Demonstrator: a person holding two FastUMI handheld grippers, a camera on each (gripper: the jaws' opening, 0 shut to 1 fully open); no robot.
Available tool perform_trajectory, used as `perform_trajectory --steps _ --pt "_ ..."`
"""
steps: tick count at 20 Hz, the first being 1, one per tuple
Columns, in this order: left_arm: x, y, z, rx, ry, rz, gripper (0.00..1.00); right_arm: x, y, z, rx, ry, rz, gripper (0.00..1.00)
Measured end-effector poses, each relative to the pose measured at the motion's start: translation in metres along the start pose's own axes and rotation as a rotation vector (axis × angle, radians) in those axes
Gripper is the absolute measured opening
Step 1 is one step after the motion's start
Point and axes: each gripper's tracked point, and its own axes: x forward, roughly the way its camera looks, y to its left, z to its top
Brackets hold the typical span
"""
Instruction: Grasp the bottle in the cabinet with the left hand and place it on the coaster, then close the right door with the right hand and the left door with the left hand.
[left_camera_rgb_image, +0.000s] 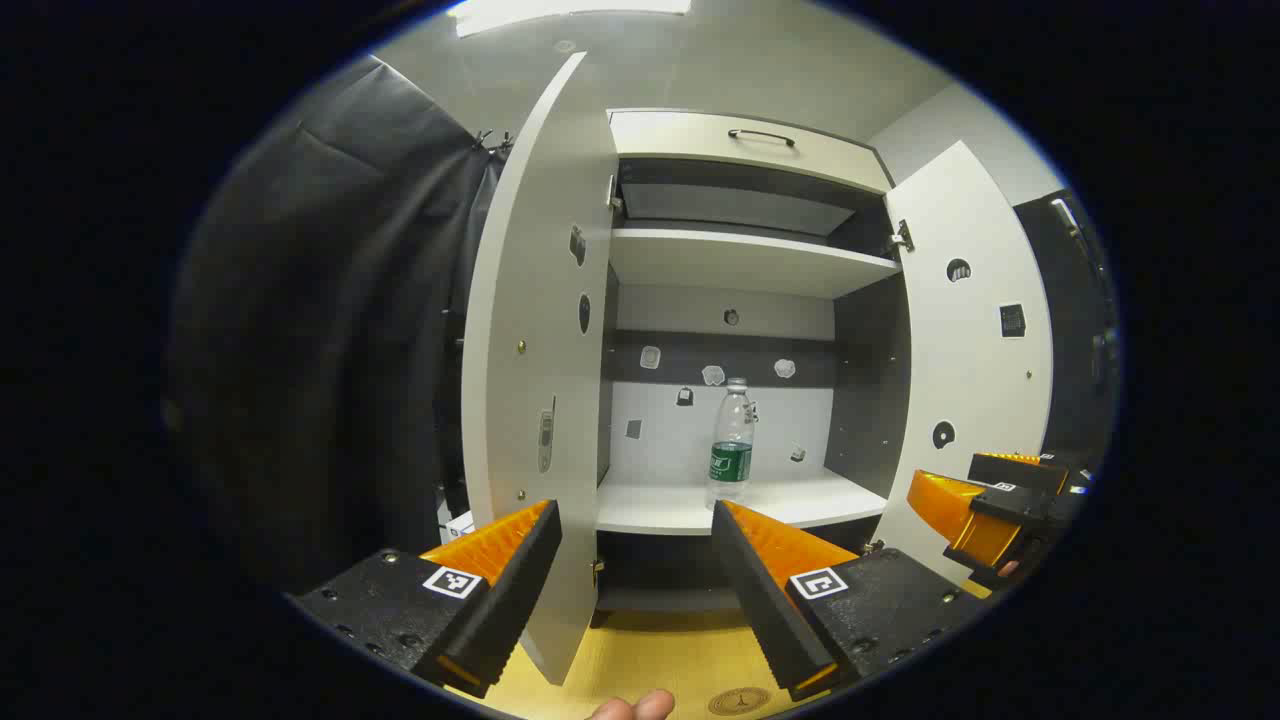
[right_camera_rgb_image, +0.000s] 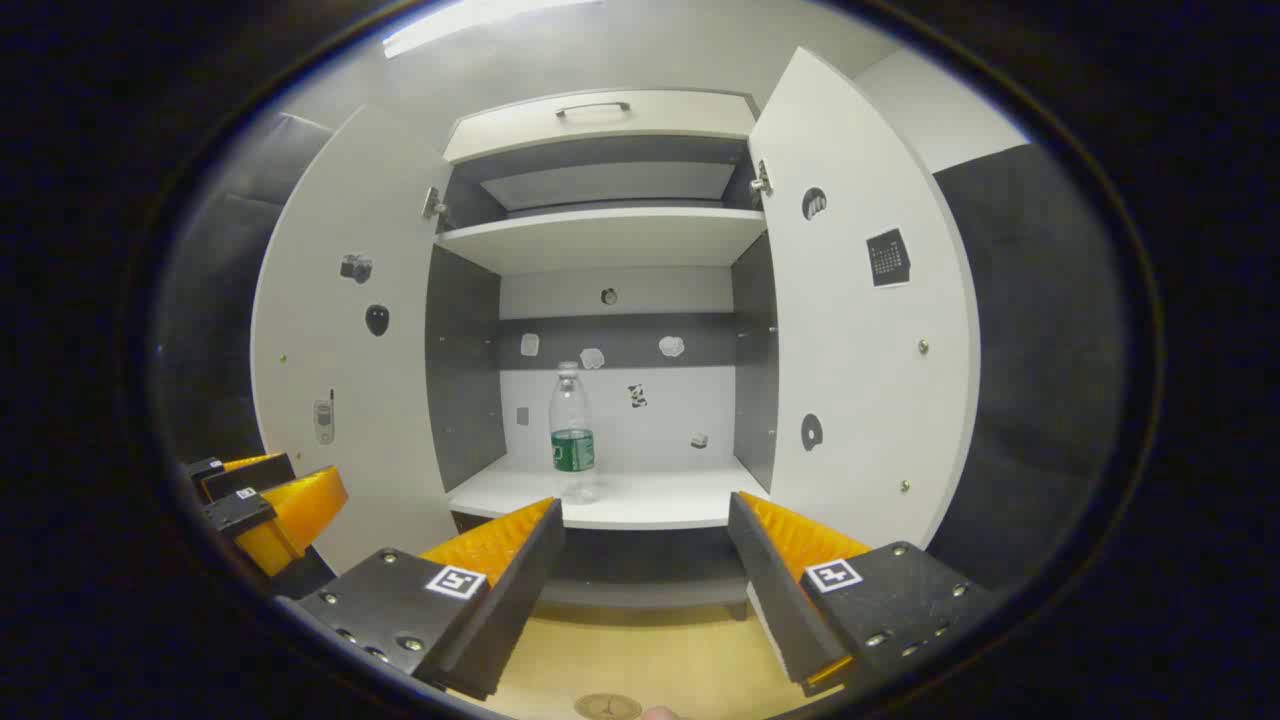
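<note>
I hold my left gripper (left_camera_rgb_image: 636, 520) and my right gripper (right_camera_rgb_image: 646, 515) before the cabinet (right_camera_rgb_image: 605, 235), both with fingers spread wide and grasping nothing. The clear bottle (left_camera_rgb_image: 731, 443) stands upright on the lower shelf (right_camera_rgb_image: 640, 500), well apart from both grippers, between the left door (left_camera_rgb_image: 535, 330) and right door (right_camera_rgb_image: 860, 320), which stand open. The coaster (left_camera_rgb_image: 739, 701) on the wooden table (left_camera_rgb_image: 660, 650) is cut off at the bottom edge, its design too small to make out.

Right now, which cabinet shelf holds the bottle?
The lower shelf: the bottle stands upright on it, left of centre. The upper shelf carries nothing visible.
</note>
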Motion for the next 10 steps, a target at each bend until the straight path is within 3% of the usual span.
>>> perform_trajectory --steps 10 --pt "0.0055 -0.0015 -0.0049 0.025 -0.003 -0.003 0.96 0.0024 -0.0019 -0.0047 -0.005 0.001 0.003 1.0"
